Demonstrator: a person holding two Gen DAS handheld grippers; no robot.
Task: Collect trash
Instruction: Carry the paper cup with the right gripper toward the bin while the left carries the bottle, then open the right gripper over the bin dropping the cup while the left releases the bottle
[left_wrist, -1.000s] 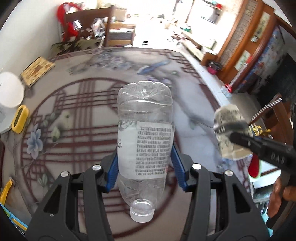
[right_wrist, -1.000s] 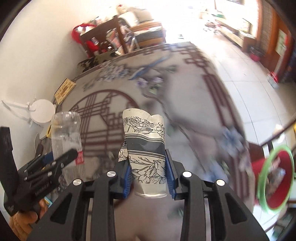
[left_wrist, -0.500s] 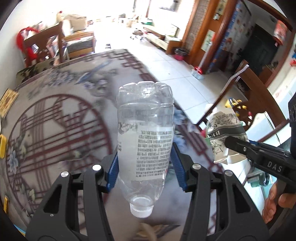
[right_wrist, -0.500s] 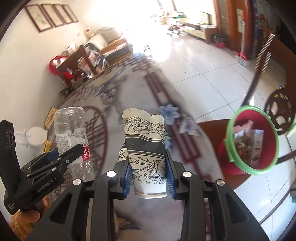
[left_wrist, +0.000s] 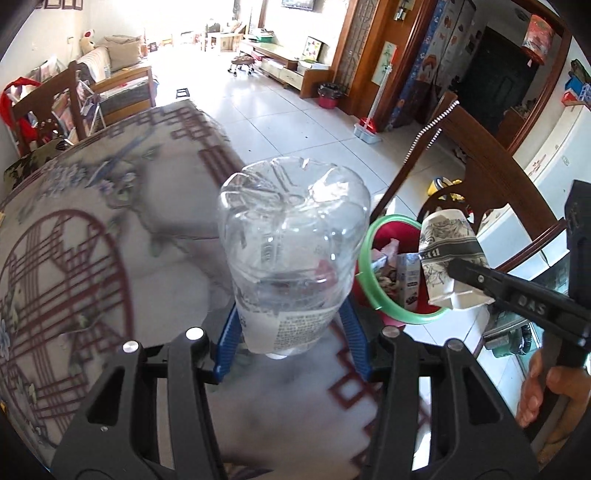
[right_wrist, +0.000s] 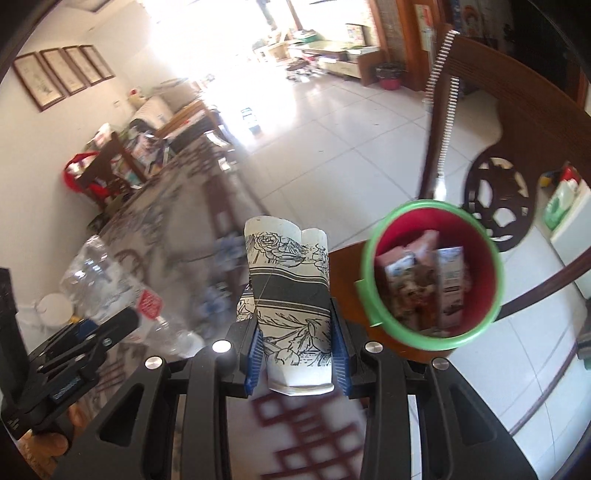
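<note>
You swung both grippers off the table toward the bin (right_wrist: 373, 254): left gripper (left_wrist: 291, 339) clamped the bottle (left_wrist: 291, 236), right gripper (right_wrist: 295, 354) pinched the crushed cup (right_wrist: 288, 280). Bin came close; drop's next

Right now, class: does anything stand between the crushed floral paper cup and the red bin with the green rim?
Nothing visible does. The crushed floral paper cup, held in the right gripper, has open air between it and the red bin with the green rim, whose mouth is open, with cartons inside.
</note>
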